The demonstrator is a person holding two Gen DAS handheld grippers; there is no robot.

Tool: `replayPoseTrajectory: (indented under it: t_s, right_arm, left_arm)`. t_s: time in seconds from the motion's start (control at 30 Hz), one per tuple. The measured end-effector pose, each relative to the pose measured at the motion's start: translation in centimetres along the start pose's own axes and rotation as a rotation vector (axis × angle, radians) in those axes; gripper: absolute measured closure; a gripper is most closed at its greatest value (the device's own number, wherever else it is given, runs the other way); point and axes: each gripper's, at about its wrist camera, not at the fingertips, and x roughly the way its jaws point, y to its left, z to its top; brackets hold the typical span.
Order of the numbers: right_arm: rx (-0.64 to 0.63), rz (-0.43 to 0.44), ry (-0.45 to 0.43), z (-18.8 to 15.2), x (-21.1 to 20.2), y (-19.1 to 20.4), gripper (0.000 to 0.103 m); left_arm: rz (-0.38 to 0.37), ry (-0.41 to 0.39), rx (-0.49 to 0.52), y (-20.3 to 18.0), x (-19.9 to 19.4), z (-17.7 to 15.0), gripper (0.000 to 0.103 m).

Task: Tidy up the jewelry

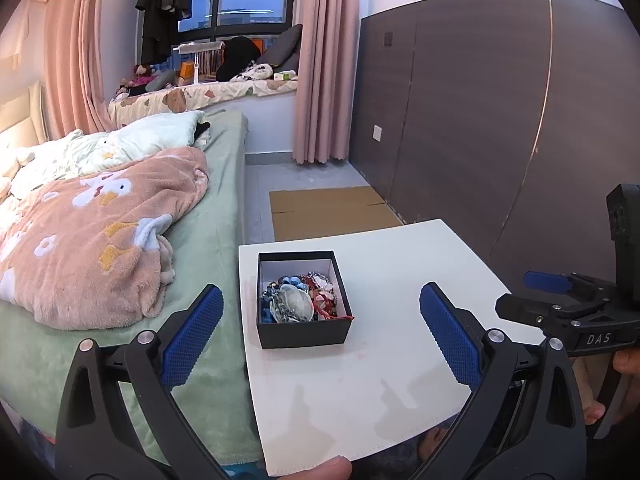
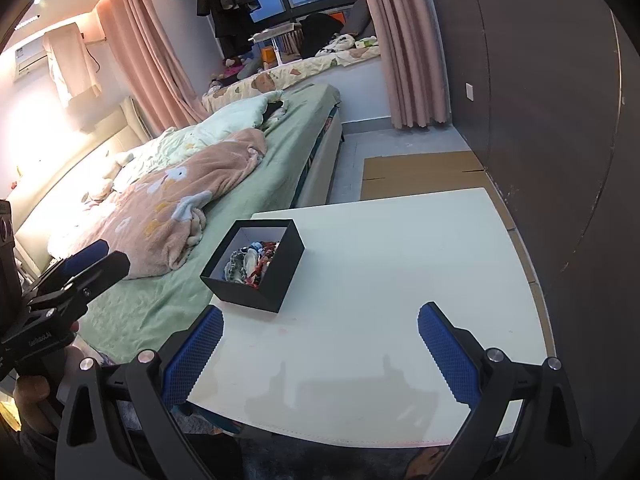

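A black open box [image 1: 303, 332] stands on a white table [image 1: 400, 288], near its left edge. Inside lies a tangle of jewelry [image 1: 300, 300]: blue beads, red strands and a silvery shell-like piece. My left gripper [image 1: 320, 336] hovers above the table's near side, open, with the box between and just beyond its blue pads [image 1: 192, 336]. In the right wrist view the same box [image 2: 256, 268] sits ahead and left with the jewelry [image 2: 252, 264] inside. My right gripper [image 2: 320, 352] is open over the bare table [image 2: 400, 260], holding nothing.
A bed [image 1: 208, 248] with a green sheet and a pink fleece blanket [image 1: 92, 240] lies against the table's left edge. A dark panelled wall [image 1: 500, 120] runs along the right. Flat cardboard [image 1: 332, 212] lies on the floor beyond the table. A hand [image 1: 608, 384] holds the right gripper's handle.
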Motion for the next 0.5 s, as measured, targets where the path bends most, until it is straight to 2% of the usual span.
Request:
replayPoseTrajectory:
  t_s: [0.5]
  right_arm:
    - [0.001, 0.001, -0.016, 0.15, 0.00, 0.51, 0.007]
  left_arm:
    - [-0.001, -0.012, -0.007, 0.18, -0.25, 0.07, 0.005]
